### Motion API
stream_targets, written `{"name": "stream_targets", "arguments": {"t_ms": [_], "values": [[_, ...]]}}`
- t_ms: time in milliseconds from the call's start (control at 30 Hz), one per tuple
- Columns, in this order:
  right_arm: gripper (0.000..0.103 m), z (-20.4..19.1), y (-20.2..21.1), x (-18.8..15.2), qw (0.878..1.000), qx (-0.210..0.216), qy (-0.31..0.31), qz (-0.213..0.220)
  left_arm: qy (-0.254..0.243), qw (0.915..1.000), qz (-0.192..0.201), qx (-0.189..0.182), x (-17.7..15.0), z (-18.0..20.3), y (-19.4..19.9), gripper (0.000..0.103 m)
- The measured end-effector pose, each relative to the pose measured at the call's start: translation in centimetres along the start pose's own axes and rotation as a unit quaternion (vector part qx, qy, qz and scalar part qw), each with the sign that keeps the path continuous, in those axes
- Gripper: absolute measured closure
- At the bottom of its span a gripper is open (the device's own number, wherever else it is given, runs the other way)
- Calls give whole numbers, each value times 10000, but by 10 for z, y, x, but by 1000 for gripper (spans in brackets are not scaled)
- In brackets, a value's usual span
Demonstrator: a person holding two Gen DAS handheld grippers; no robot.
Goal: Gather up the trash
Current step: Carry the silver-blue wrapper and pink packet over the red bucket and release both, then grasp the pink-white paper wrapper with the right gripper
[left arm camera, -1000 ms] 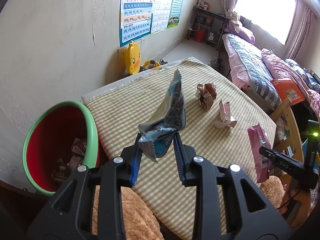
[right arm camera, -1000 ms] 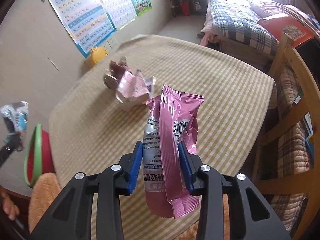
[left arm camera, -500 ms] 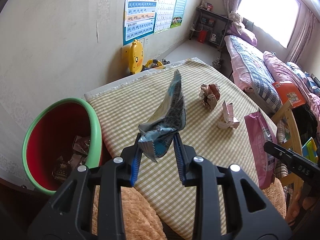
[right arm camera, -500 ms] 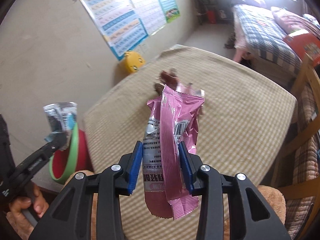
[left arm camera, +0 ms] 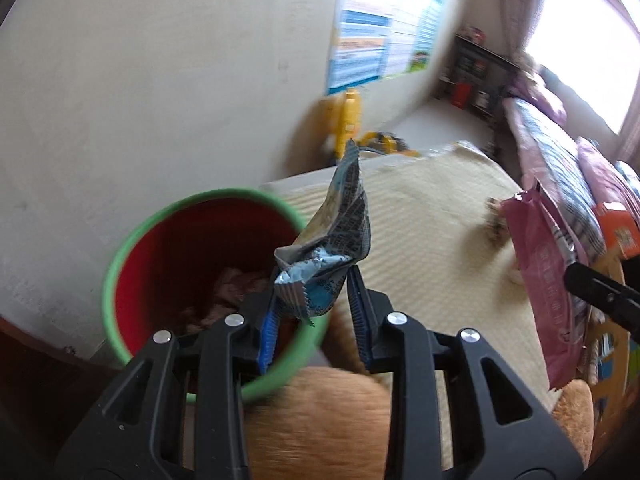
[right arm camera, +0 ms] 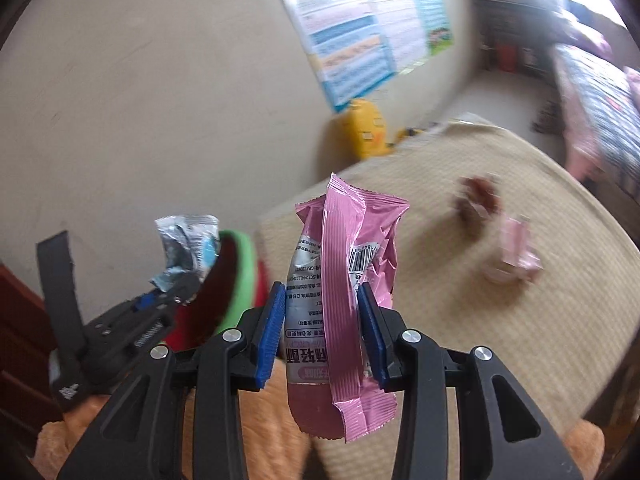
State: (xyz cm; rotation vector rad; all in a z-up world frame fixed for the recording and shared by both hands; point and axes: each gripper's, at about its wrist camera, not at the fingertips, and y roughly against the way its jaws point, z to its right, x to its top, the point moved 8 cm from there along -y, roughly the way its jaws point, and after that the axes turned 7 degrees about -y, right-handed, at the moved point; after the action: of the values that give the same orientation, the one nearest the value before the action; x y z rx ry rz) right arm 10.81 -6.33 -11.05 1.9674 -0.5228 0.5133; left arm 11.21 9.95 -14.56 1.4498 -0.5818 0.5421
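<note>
The blue-and-silver wrapper (left arm camera: 334,240) is pinched at its crumpled lower end between the blue pads of the left gripper (left arm camera: 314,322), its printed top standing up and leaning right. It hangs over the near right rim of the red bin (left arm camera: 188,256), whose lip is green. Only the left wrist view looks down into that bin, where brownish crumpled scraps (left arm camera: 236,292) lie at the bottom (too blurred to name further).

The pink wrapper (right arm camera: 344,312) is clamped upright between the pads of the right gripper (right arm camera: 322,334), barcode and print facing the camera, above the near left part of the checked tablecloth (right arm camera: 440,320) and just right of the bin. In the left wrist view the same wrapper shows from its side, with one black finger of the right gripper across it.

The right wrist view, in turn, shows the left gripper from outside, holding its wrapper at the bin's rim. It also shows a brown crumpled scrap (right arm camera: 478,200) and a pale pink scrap (right arm camera: 514,254) lying on the cloth, close together. A yellow duck toy (right arm camera: 368,128) stands by the wall under the posters (right arm camera: 360,28).
</note>
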Motion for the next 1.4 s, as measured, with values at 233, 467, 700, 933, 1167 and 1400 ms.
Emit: {"name": "stream_targets", "arguments": {"t_ms": [233, 467, 700, 933, 1167, 1400], "values": [[66, -74, -61, -5, 9962, 579, 423, -494, 711, 9960, -180, 517, -20, -83, -3, 74], [66, -123, -103, -13, 9911, 734, 795, -770, 1089, 9916, -440, 551, -44, -116, -9, 74], [31, -120, -104, -11, 9942, 676, 644, -537, 1324, 9891, -491, 422, -51, -119, -16, 40], [26, 15, -74, 16, 9956, -924, -26, 155, 1162, 9914, -512, 323, -49, -108, -19, 40], [25, 191, -35, 31, 9558, -2552, -1390, 439, 861, 9951, -391, 273, -36, -83, -16, 40], [25, 256, -55, 29, 9468, -2640, -1839, -104, 375, 9981, -439, 191, -32, -47, -15, 40]]}}
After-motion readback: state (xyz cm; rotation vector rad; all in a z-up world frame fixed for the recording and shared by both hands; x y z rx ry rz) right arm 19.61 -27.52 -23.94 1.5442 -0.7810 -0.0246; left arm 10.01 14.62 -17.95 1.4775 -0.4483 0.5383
